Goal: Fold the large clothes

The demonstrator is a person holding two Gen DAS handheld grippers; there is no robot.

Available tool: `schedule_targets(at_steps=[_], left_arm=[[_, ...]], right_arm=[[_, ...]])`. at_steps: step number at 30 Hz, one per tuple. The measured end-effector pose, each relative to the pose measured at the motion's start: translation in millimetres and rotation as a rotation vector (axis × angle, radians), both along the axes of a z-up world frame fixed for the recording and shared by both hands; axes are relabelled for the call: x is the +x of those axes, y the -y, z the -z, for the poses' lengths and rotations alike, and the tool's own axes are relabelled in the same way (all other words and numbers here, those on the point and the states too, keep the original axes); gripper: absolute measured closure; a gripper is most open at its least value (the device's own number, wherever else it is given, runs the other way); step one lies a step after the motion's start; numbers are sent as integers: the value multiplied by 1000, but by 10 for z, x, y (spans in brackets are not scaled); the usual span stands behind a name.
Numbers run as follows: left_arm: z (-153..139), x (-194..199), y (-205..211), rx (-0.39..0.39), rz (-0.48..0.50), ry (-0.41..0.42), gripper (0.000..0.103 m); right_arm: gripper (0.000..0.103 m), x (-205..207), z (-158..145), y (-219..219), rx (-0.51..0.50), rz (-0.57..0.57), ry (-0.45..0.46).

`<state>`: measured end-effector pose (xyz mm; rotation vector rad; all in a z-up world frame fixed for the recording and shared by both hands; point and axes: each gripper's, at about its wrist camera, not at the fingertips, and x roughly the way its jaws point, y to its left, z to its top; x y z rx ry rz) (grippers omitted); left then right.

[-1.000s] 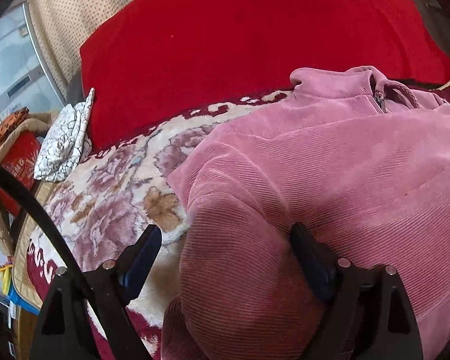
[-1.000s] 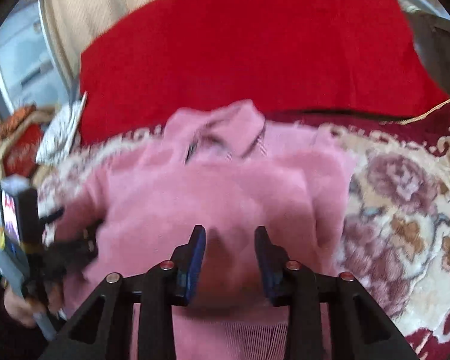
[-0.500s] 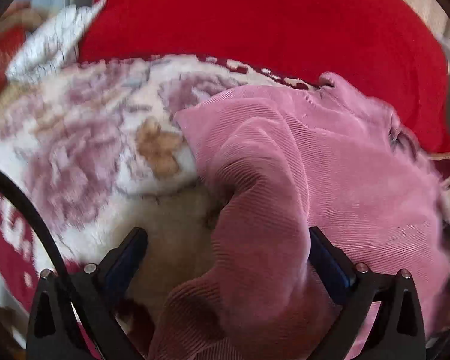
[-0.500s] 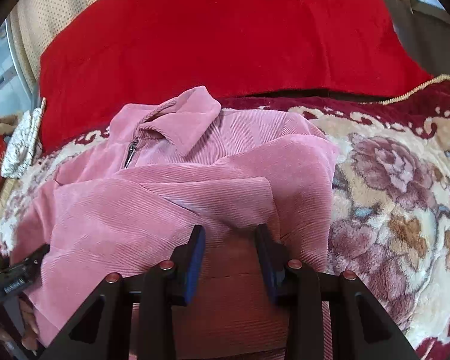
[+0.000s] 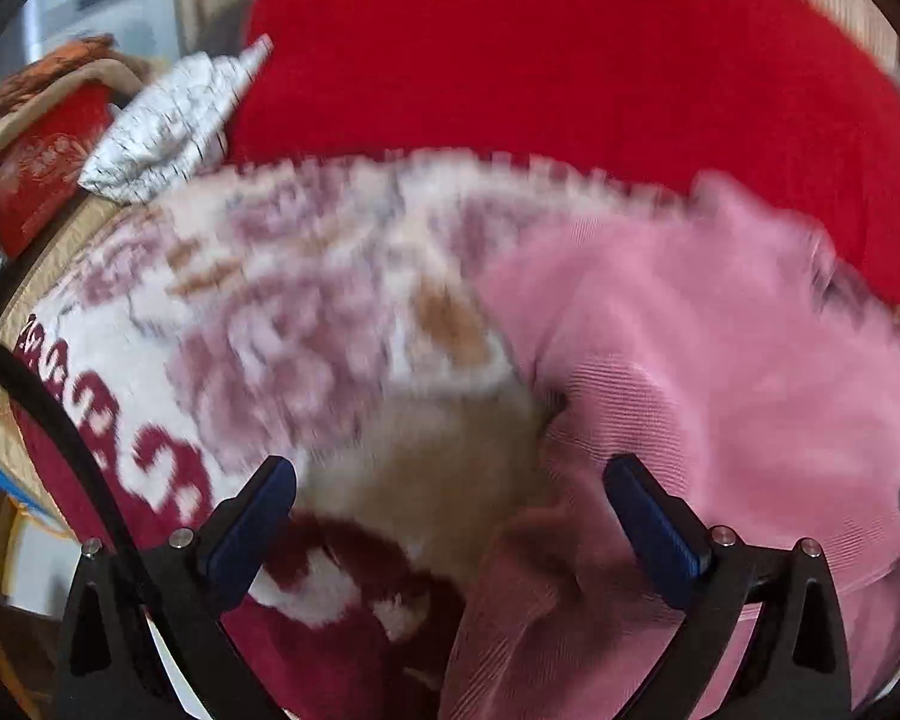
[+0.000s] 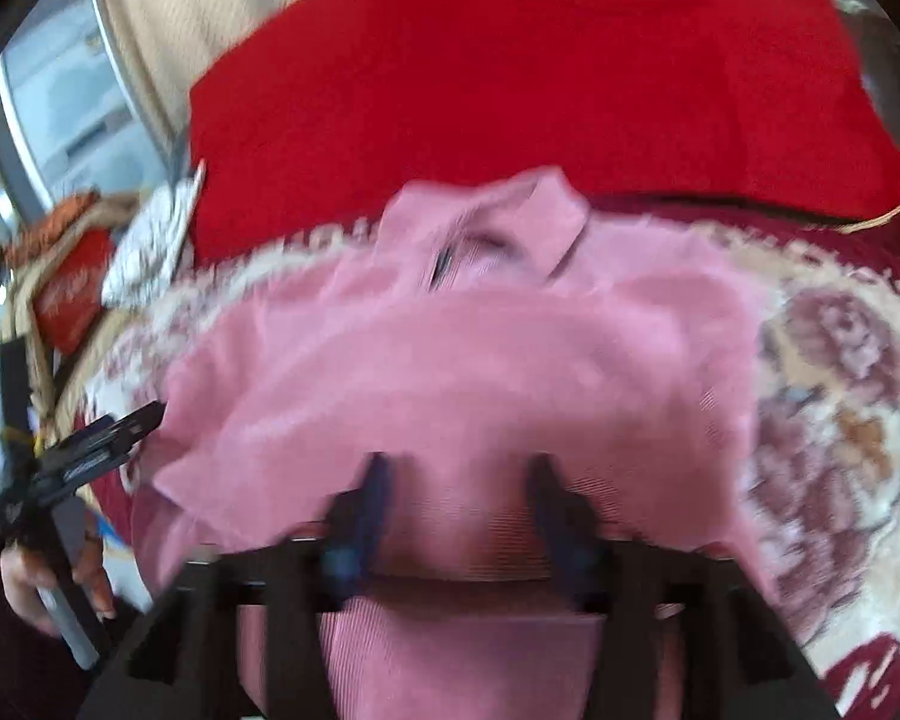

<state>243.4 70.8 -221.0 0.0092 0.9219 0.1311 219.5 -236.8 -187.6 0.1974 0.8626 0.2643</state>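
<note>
Pulled off the pink corduroy jacket (image 5: 720, 372), left gripper (image 5: 450, 504) wide open, empty, right gripper (image 6: 459, 480) now opened, jacket fabric between its fingers, floral blanket (image 5: 258, 324) beneath.

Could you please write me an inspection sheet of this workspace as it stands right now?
Surface: floral blanket over the bed, red cover behind.
Job's things: pink jacket lying partly folded, collar at the far end.
Clutter: white patterned cloth and red box at the left edge.
Grippers: left gripper open, over the jacket's edge; right gripper open, jacket fabric between the fingers, blurred.
Cables: black cable beside the left gripper.
Surroundings: beige curtain, window.
</note>
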Motion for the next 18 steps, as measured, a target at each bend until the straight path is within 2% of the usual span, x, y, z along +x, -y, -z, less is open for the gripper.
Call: schedule_targets(at_steps=[2,5,8,11,16,18], left_arm=[[-15,11,15,27,20,-7,0],[-100,-12,15,35,24,13,0],[-314,-103,41,62,25,126,0],[-413,-51,71,87,33,194,0],[-432,290,208,75,34,175,0],[-341,421,287,75,29,117,0]], right_arm=[[42,50,112,-84,-31,-13,-39],[42,28,44,-53,-12,1,-15],[42,-16,-79,85,18,59,56],[42,-32,-191,268,55,133,111],[42,136,-148,474,105,223,87],[42,210,-88,484,101,247,80]])
